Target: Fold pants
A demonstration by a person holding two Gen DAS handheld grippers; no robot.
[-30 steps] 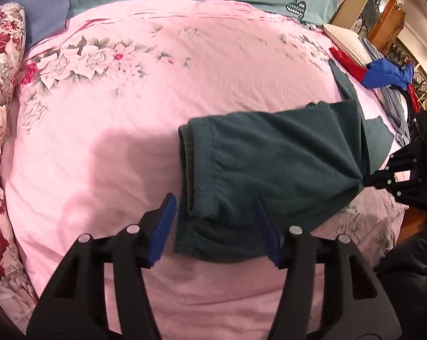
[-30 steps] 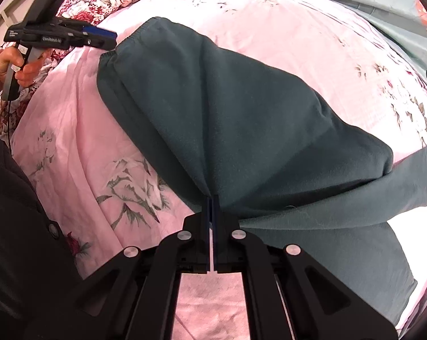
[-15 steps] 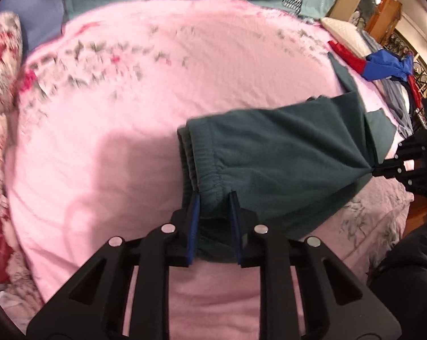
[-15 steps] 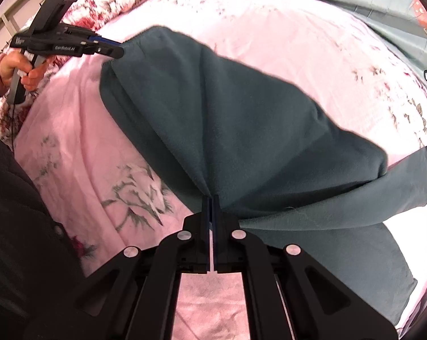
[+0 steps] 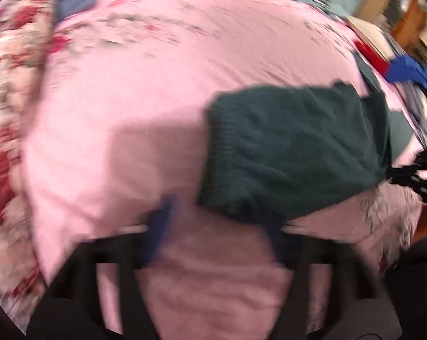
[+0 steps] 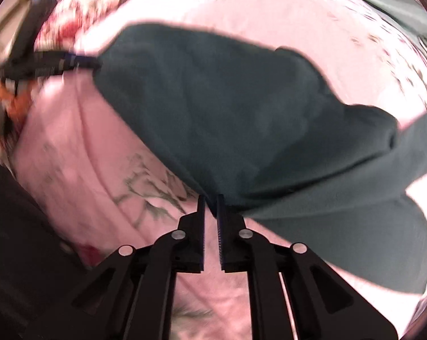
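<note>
Pink floral bedsheet (image 5: 162,90), red-flowered pillow (image 5: 12,65) beside it, red-and-blue clothes (image 5: 403,69) at its edge.

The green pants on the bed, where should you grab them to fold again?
Probably the ribbed waistband edge of the pants, from the near side over the pink sheet: it lies bunched, thick and free. The left gripper, jaws opening, is just in front.

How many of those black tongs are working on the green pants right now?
2. The left tongs sit at the near edge of the pants, jaws opening, cloth not clearly between them. The right tongs are at the other end, jaws opening with a fold of cloth between them.
</note>
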